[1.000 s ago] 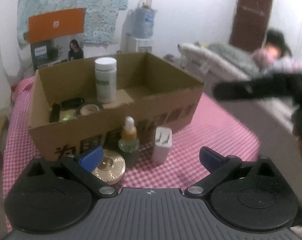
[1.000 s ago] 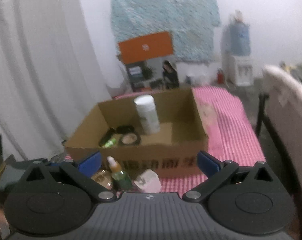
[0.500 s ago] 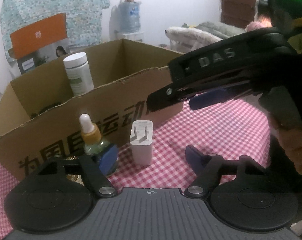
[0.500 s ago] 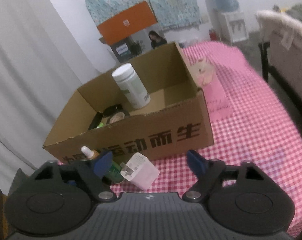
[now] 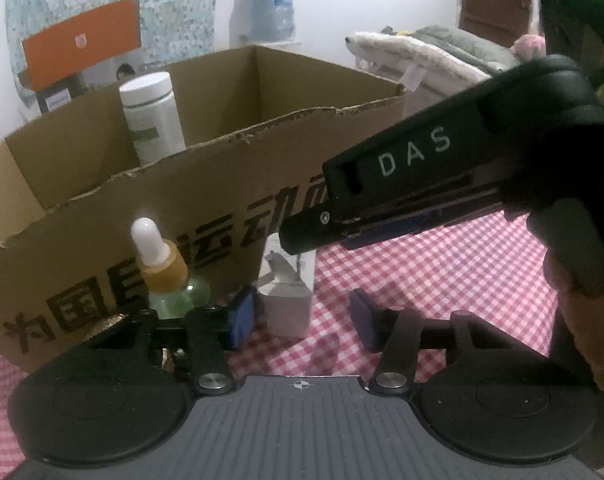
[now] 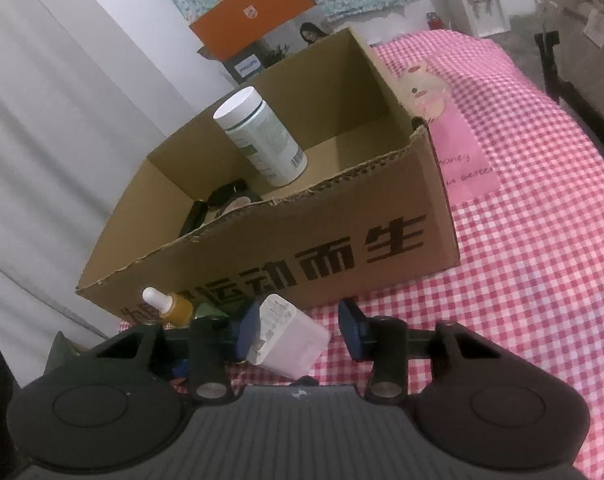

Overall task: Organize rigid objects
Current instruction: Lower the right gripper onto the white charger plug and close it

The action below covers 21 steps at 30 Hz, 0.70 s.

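1. The right claw (image 6: 298, 332) had just been closing, with the white plug-in charger (image 6: 290, 338) between its fingers. The nine o'clock pad looked to be against the casing and the three o'clock pad stood clear, so there was no grip yet.
2. The left claw (image 5: 302, 320) had also been narrowing. The charger showed between its fingers too, but neither pad pressed on it, so this claw was open as well.
3. The charger stood on the counter (image 6: 521, 280) in front of the cardboard box (image 6: 341, 256), not yet in it. The box wall rose just beyond it at twelve o'clock.
4. My read was that one claw should take it, squeezing the flat side faces squarely and staying off the metal prongs.
5. Watch the nine o'clock side: the dropper bottle (image 5: 166, 276) sat just beside the charger and looked easy to knock.
6. The charger was a smooth, hard plastic block with rounded edges, probably slippery under the pads.
7. The dropper bottle was greenish glass with an amber collar and a soft white bulb.
8. The box was corrugated card with a ragged rim, and a white-capped pill bottle (image 6: 266, 140) stood inside. The counter wore a pink checked cloth.
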Each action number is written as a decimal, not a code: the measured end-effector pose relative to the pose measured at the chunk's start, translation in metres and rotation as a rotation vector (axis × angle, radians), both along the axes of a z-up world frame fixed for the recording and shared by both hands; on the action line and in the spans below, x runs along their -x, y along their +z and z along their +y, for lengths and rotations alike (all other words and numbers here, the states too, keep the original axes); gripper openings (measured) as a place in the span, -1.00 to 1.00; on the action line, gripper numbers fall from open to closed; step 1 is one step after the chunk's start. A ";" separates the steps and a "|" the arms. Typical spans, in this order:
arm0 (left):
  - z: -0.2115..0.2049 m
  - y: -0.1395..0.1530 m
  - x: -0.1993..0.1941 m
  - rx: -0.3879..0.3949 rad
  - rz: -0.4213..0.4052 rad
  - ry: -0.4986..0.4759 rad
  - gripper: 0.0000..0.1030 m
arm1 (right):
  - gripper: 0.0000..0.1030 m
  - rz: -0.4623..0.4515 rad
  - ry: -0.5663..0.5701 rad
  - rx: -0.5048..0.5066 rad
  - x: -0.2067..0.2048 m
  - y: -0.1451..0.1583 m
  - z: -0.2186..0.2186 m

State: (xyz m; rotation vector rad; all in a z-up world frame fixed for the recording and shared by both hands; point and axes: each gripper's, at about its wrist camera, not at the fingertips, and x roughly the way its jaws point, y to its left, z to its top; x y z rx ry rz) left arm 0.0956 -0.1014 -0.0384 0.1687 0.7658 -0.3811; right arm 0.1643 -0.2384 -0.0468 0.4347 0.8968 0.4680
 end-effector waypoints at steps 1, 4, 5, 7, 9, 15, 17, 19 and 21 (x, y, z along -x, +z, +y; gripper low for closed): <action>-0.001 0.000 -0.001 0.005 0.002 0.002 -0.02 | -0.17 0.002 0.001 0.000 0.000 -0.001 0.000; -0.004 0.000 -0.001 0.006 0.003 0.002 -0.04 | -0.17 0.015 0.001 -0.006 -0.002 -0.003 -0.002; -0.004 -0.001 -0.002 0.008 0.005 0.002 -0.04 | -0.18 0.019 -0.001 -0.006 -0.002 -0.004 -0.003; -0.006 -0.001 -0.004 0.011 0.008 0.007 -0.06 | -0.17 0.031 -0.007 -0.011 -0.002 -0.007 -0.005; -0.007 -0.001 -0.004 0.018 0.011 0.008 -0.09 | -0.17 0.039 -0.010 -0.026 -0.001 -0.009 -0.008; -0.012 -0.001 -0.006 0.033 0.019 -0.003 -0.09 | -0.17 0.046 -0.027 -0.033 0.002 -0.010 -0.015; -0.014 -0.001 -0.005 0.031 0.019 -0.006 -0.09 | -0.17 0.052 -0.028 -0.042 0.003 -0.011 -0.017; -0.015 -0.001 -0.005 0.025 0.018 -0.006 -0.09 | -0.16 0.054 -0.028 -0.047 0.004 -0.011 -0.018; -0.015 -0.001 -0.006 0.028 0.021 -0.003 -0.09 | -0.16 0.054 -0.030 -0.049 0.005 -0.011 -0.018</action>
